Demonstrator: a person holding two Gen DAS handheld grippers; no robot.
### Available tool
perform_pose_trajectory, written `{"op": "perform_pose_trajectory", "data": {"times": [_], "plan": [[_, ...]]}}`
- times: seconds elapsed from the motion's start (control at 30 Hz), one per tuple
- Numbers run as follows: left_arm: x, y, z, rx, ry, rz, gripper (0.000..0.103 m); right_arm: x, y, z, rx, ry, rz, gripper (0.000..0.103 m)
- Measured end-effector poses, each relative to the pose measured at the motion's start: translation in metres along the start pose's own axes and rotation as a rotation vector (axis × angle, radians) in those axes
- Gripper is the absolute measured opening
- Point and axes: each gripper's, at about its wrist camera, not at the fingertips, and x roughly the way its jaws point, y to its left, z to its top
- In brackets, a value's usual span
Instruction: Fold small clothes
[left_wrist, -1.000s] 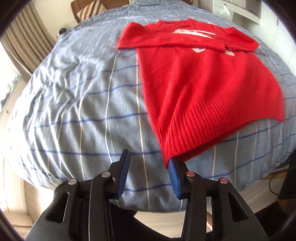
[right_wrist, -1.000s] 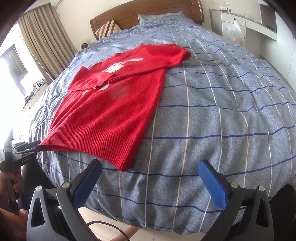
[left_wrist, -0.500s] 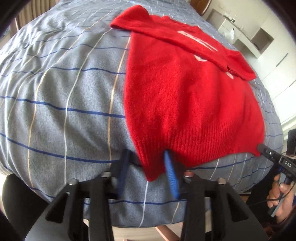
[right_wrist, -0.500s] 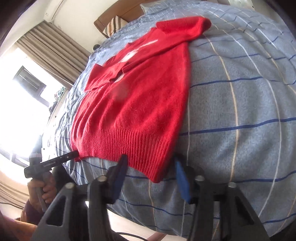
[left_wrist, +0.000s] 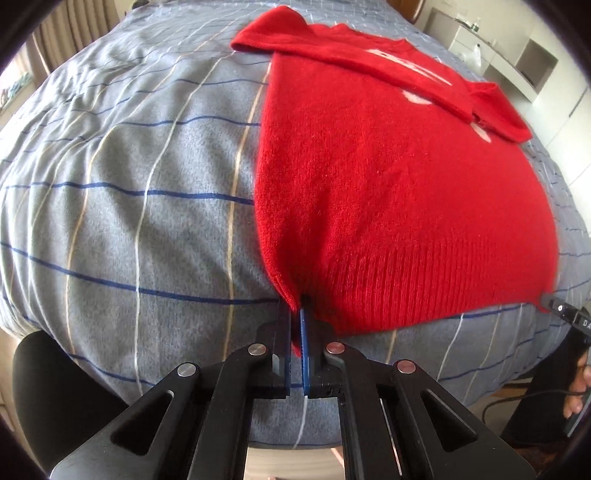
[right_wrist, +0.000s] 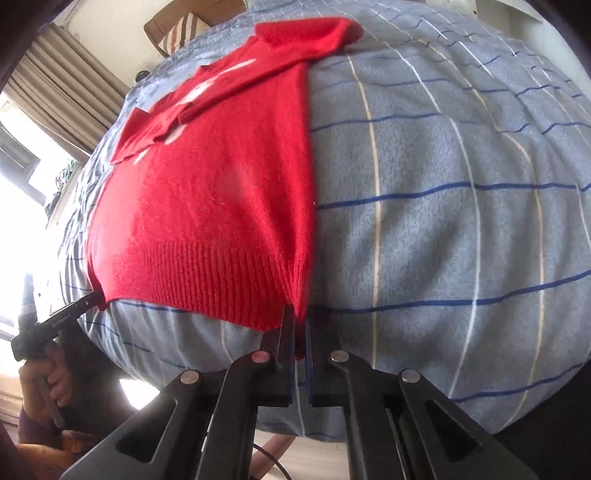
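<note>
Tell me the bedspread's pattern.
Grey-blue bedspread with a grid of dark blue, white and cream lines; clearest in the right wrist view.

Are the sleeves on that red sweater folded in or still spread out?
Folded in: both sleeves lie crossed over the red sweater's chest, inside its side edges.

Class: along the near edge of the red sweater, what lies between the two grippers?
Only the ribbed hem of the red sweater spans between left gripper and right gripper, best seen in the right wrist view.

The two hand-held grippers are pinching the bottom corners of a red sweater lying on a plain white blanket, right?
Not quite. The left wrist view shows the red sweater on a blue-grey checked blanket, not plain white. Both grippers do pinch the bottom corners.
</note>
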Motion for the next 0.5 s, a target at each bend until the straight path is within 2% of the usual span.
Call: {"op": "perform_pose_trajectory", "data": {"times": [0.5], "plan": [[-0.0019,-0.0071,-0.0074,-0.001,-0.032,0.037,0.003,0.0018,-0.0115,-0.0066,0.035,-0.045,0.03,0.004]]}}
